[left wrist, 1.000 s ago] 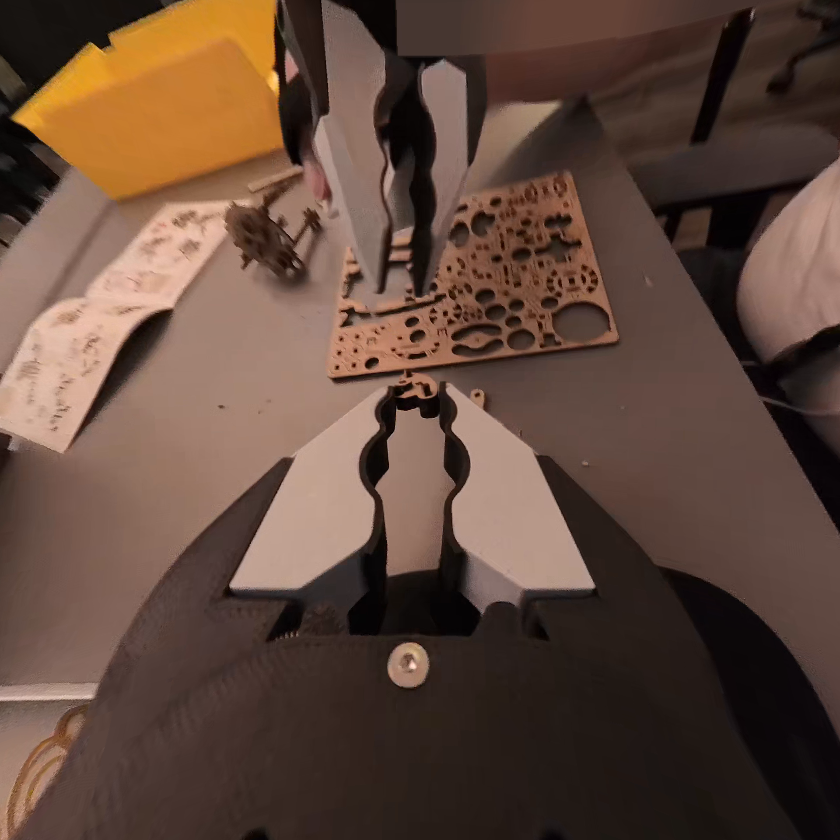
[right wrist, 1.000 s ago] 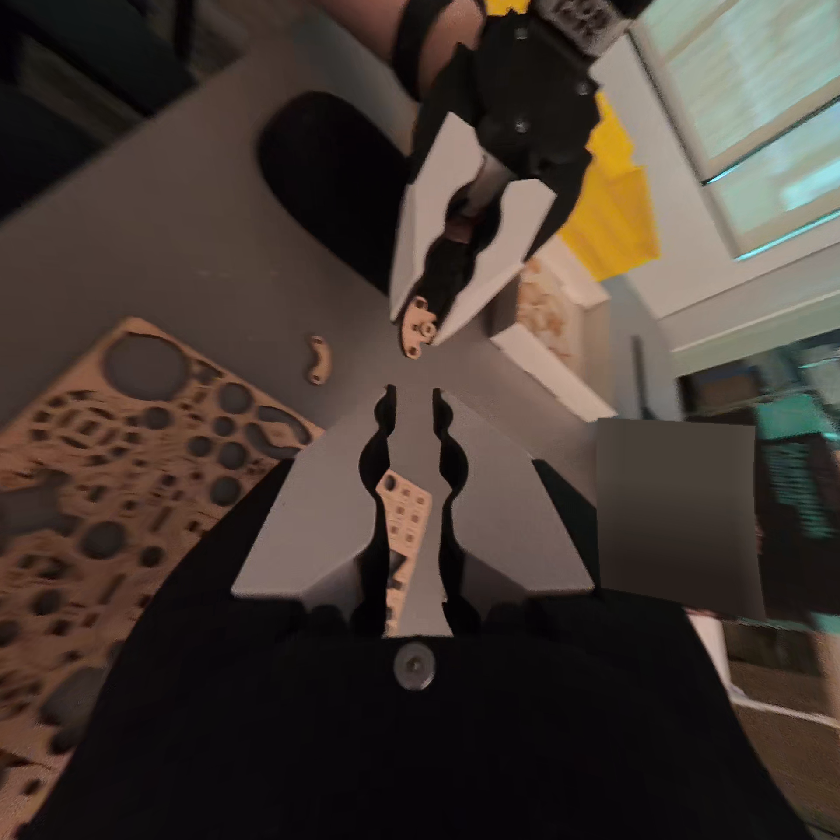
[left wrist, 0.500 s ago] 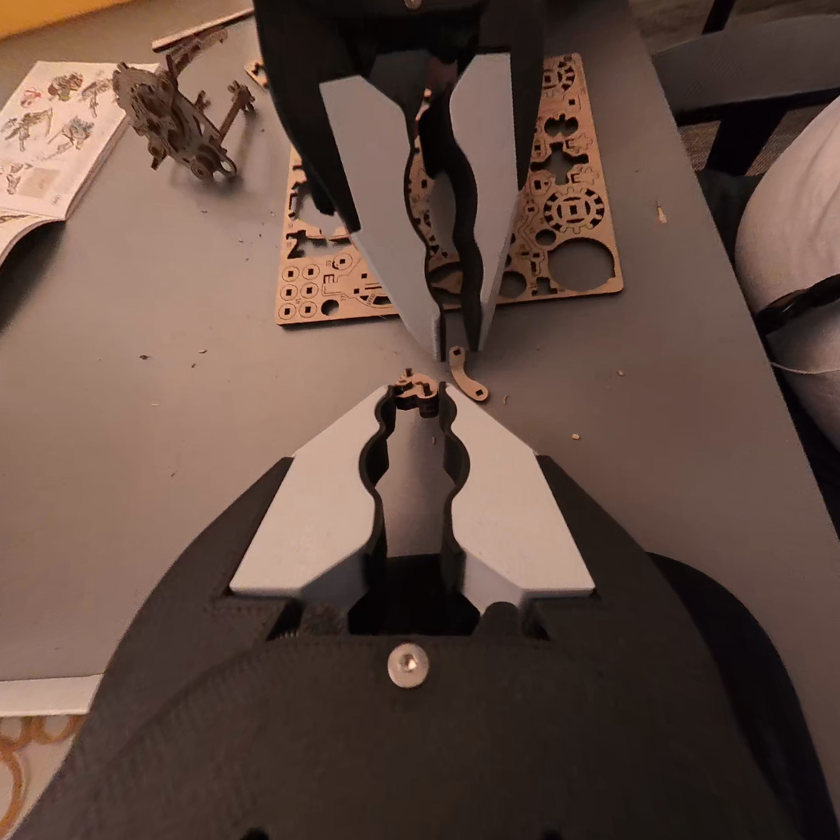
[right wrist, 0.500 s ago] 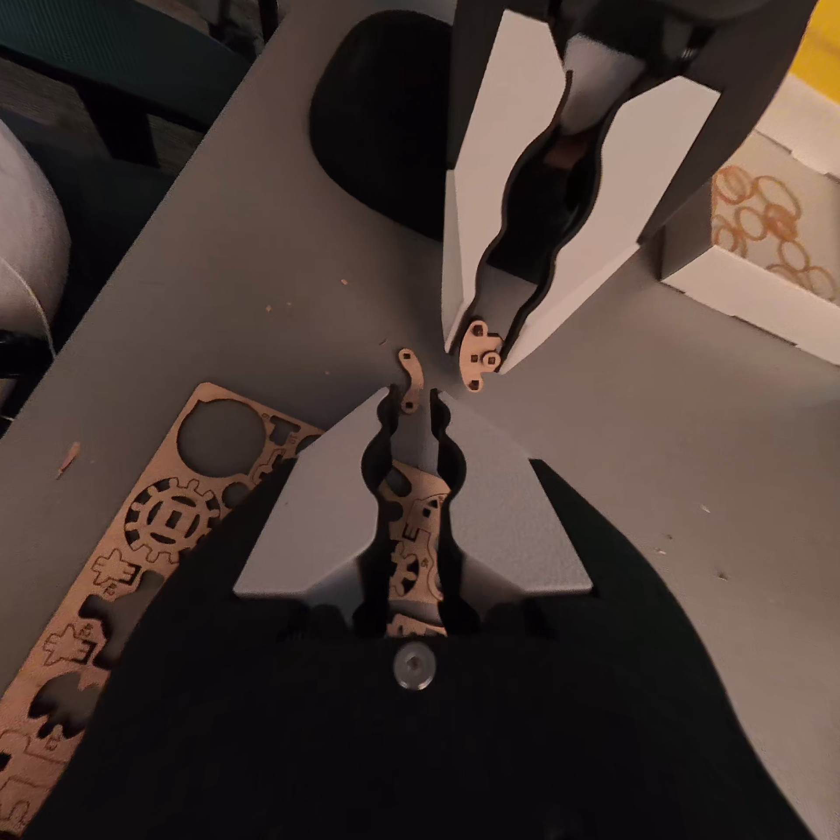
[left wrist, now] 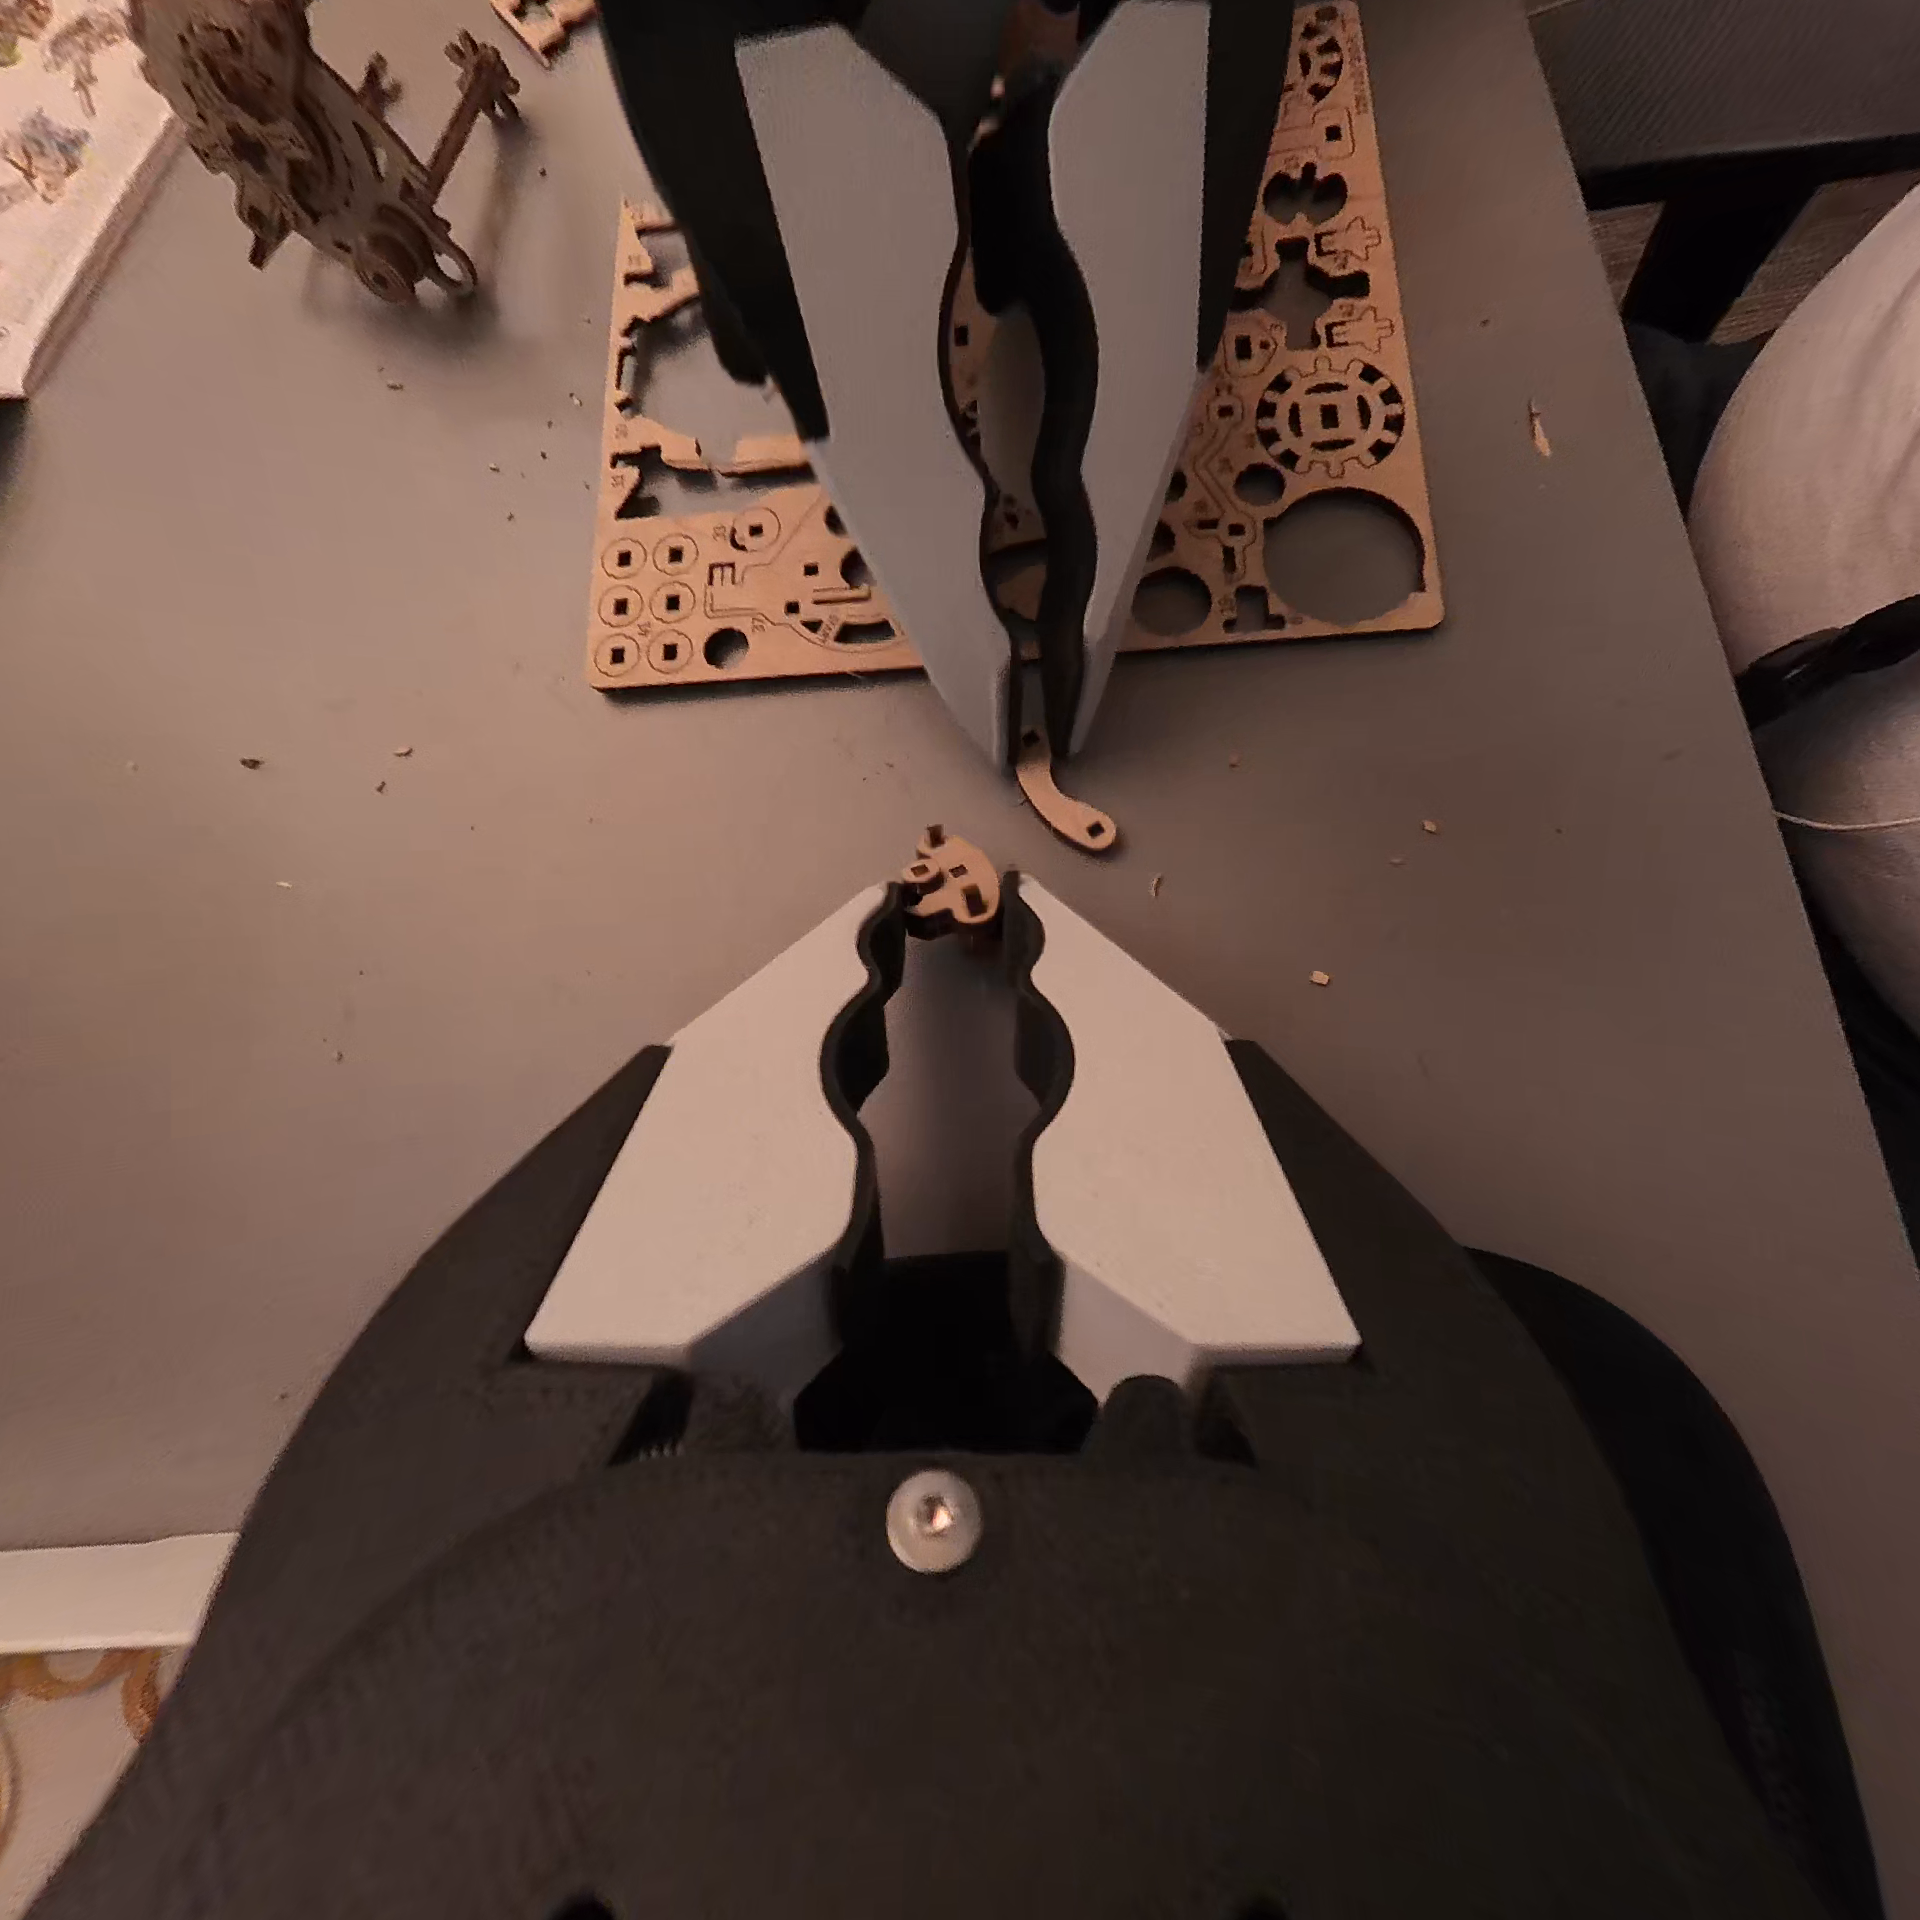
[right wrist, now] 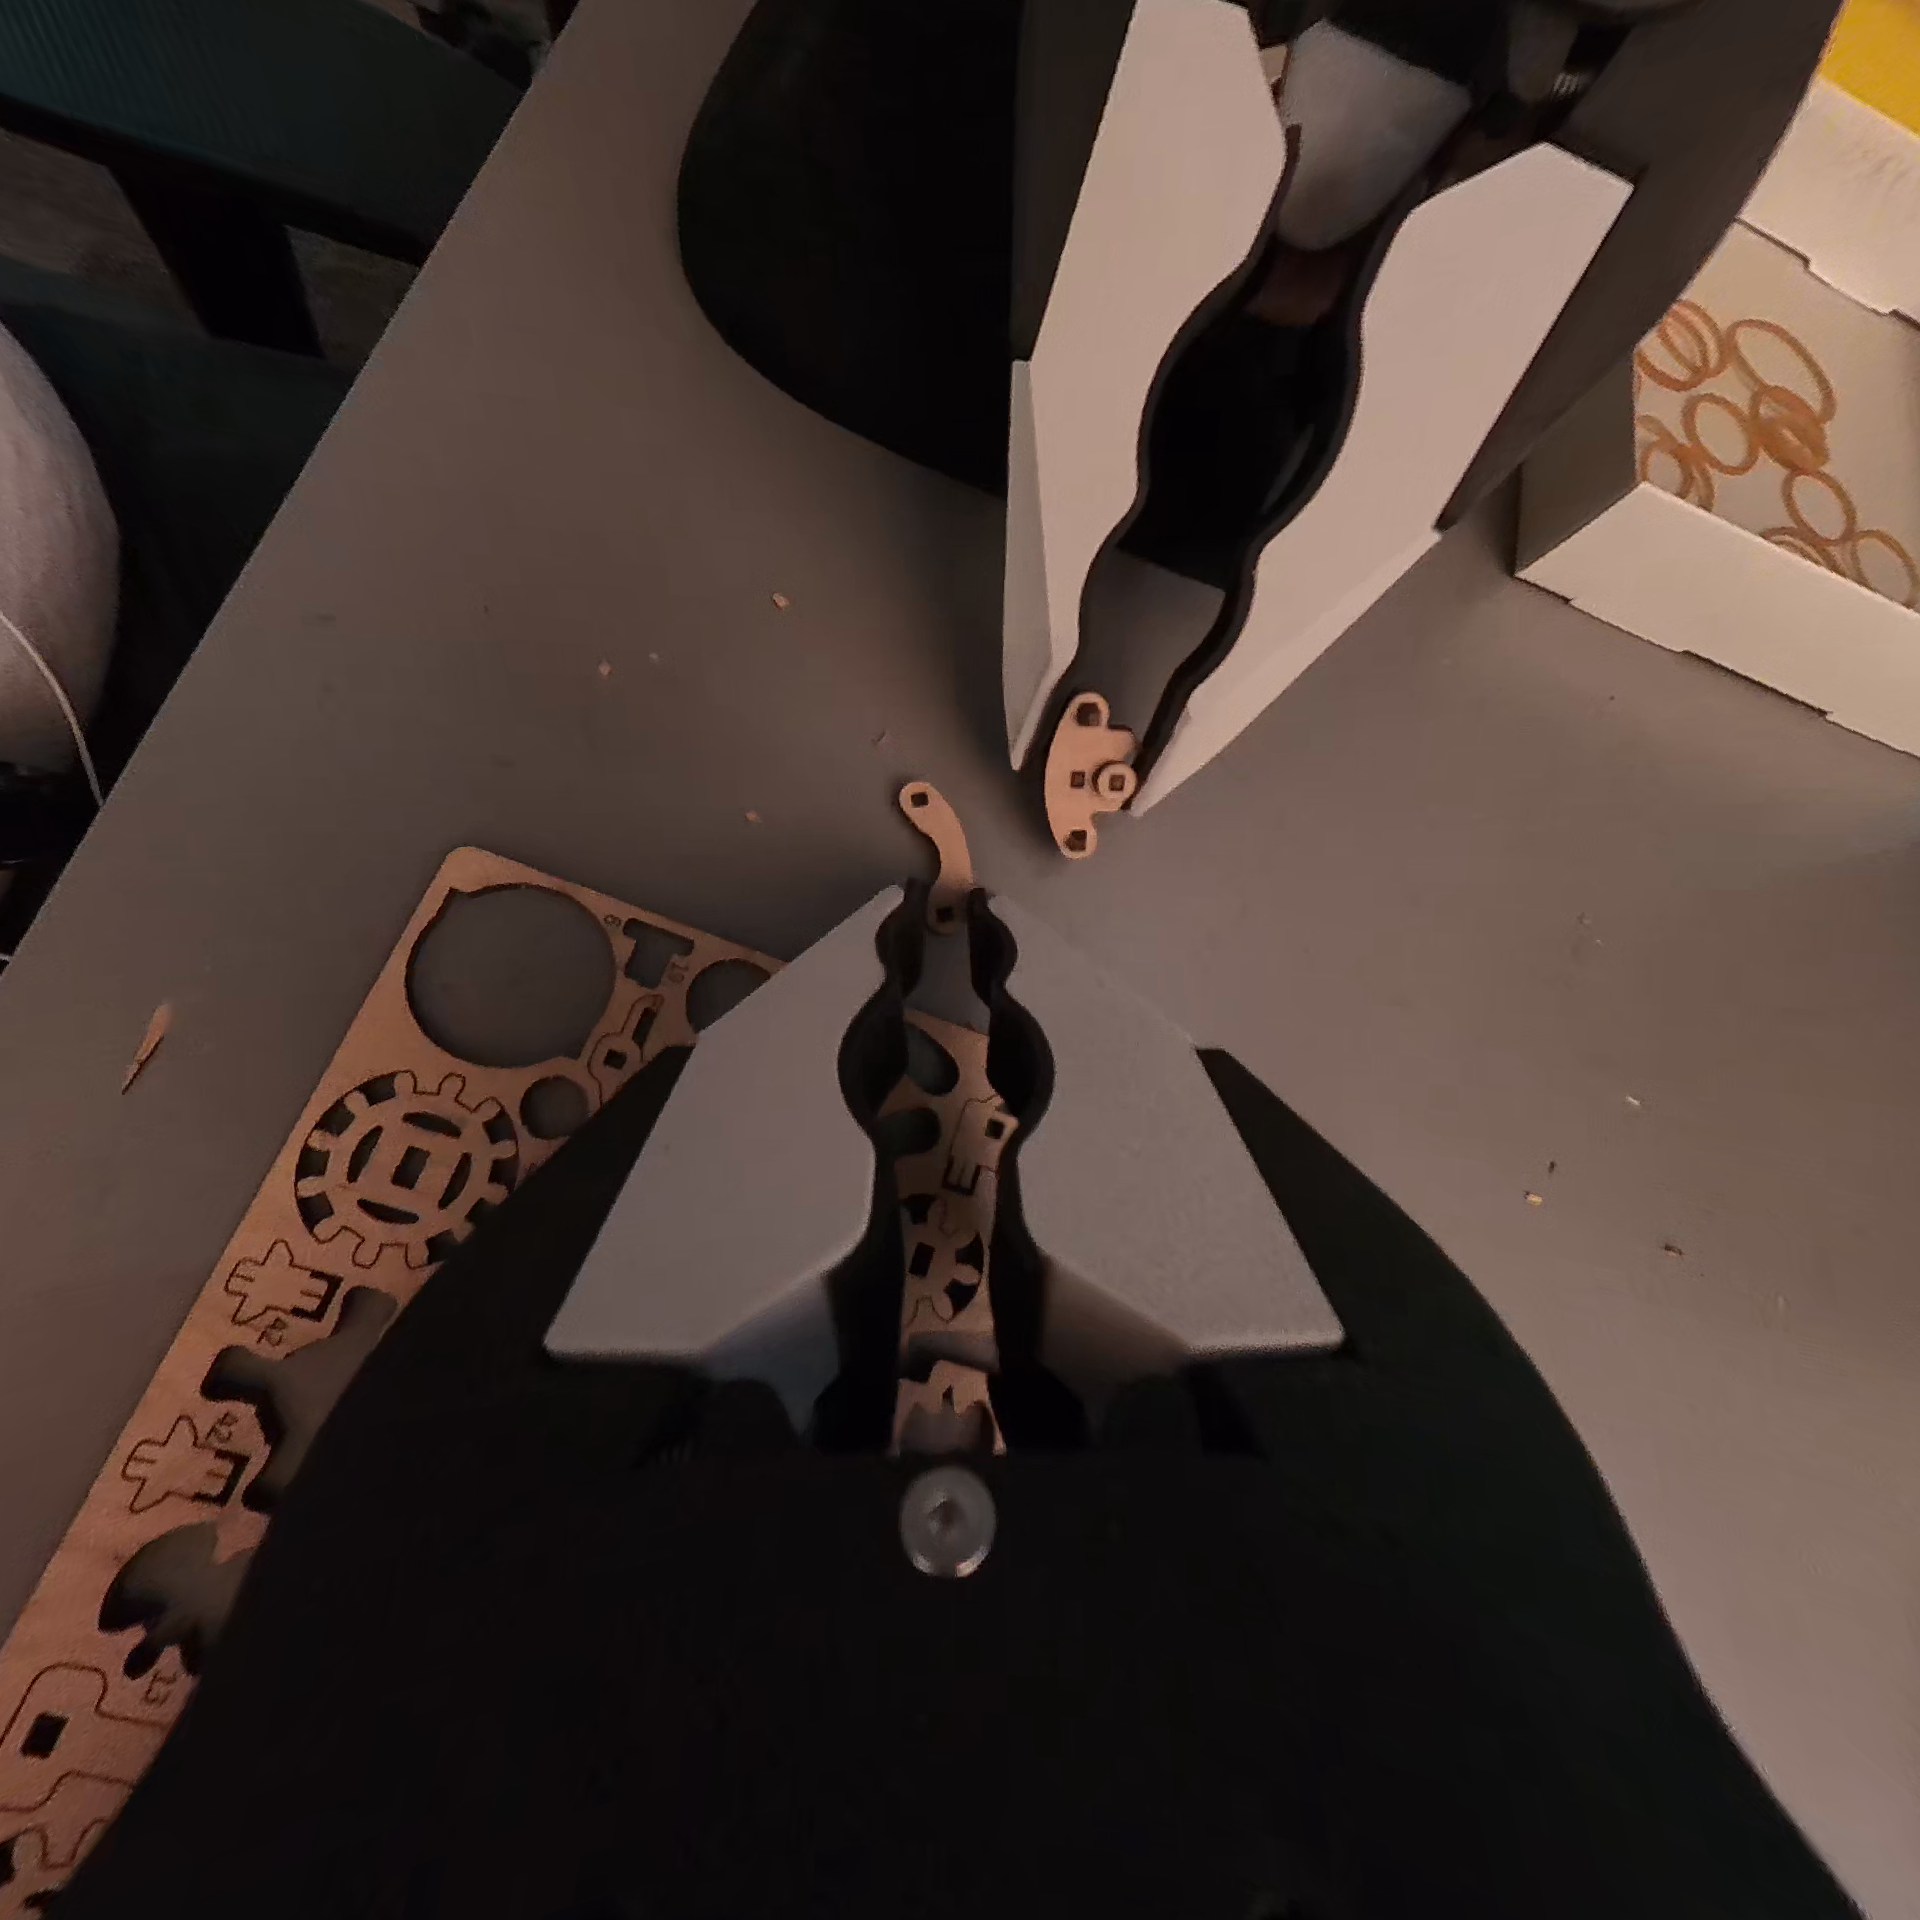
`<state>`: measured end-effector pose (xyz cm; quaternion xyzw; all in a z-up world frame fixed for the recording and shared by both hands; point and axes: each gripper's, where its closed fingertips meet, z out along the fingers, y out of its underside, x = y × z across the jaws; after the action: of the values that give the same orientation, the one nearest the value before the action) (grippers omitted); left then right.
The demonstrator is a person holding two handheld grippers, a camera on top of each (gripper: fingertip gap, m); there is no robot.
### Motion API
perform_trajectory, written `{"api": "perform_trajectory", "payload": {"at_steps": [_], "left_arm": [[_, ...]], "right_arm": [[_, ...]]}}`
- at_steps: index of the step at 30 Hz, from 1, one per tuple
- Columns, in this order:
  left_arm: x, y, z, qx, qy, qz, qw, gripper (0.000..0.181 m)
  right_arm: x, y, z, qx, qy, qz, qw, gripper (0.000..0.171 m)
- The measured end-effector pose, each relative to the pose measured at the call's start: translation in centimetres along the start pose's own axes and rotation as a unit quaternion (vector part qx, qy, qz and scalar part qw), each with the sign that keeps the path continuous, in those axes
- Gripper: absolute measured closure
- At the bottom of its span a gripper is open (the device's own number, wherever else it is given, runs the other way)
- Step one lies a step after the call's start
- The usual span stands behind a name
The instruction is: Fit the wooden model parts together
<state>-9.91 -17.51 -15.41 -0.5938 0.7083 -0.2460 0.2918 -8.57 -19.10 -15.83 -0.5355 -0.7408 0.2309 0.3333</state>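
Observation:
My left gripper (left wrist: pixel 951 896) is shut on a small wooden plate with holes (left wrist: pixel 948 881), held at the fingertips just above the grey table (left wrist: pixel 416 935). It also shows at the top of the right wrist view (right wrist: pixel 1081 774), with the plate (right wrist: pixel 1089 764) in it. My right gripper (right wrist: pixel 943 906) is shut on the near end of a thin curved wooden link (right wrist: pixel 940 847) that rests on the table. In the left wrist view the right gripper (left wrist: pixel 1039 732) comes down from above, with the link (left wrist: pixel 1065 808) sticking out toward the plate. The two parts are a short gap apart.
A laser-cut wooden sheet (left wrist: pixel 727 603) lies behind the right gripper and under it (right wrist: pixel 416 1143). A partly built wooden model (left wrist: pixel 312 177) and a booklet (left wrist: pixel 52 208) are at the far left. A white box of rubber bands (right wrist: pixel 1766 468) stands nearby. Wood crumbs lie on the table. Both grippers' tips are close together, under 4 cm apart.
The two grippers have come closer together. My right gripper has moved off the sheet to the curved link and closed on its end. My left gripper has kept hold of the plate.

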Motion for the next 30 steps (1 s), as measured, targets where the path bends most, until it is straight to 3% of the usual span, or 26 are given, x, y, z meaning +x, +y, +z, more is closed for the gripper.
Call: {"api": "perform_trajectory", "payload": {"at_steps": [9, 17, 22, 30], "left_arm": [[0.0, 0.4, 0.3, -0.026, 0.005, -0.013, 1.000, 0.164], [-1.1, 0.5, -1.5, -0.040, -0.065, -0.008, 0.997, 0.142], [0.1, -2.7, -4.6, 0.062, -0.139, 0.007, 0.988, 0.151], [1.9, -2.4, -4.3, 0.072, -0.212, 0.021, 0.975, 0.165]], "right_arm": [[0.6, -0.4, -1.5, 0.034, 0.010, 0.036, 0.999, 0.165], [1.0, -0.3, -2.1, 0.056, -0.018, 0.116, 0.991, 0.165], [0.8, -2.0, -2.8, 0.093, -0.089, 0.219, 0.967, 0.165], [0.1, -3.1, -2.1, 0.083, -0.158, 0.295, 0.939, 0.165]]}}
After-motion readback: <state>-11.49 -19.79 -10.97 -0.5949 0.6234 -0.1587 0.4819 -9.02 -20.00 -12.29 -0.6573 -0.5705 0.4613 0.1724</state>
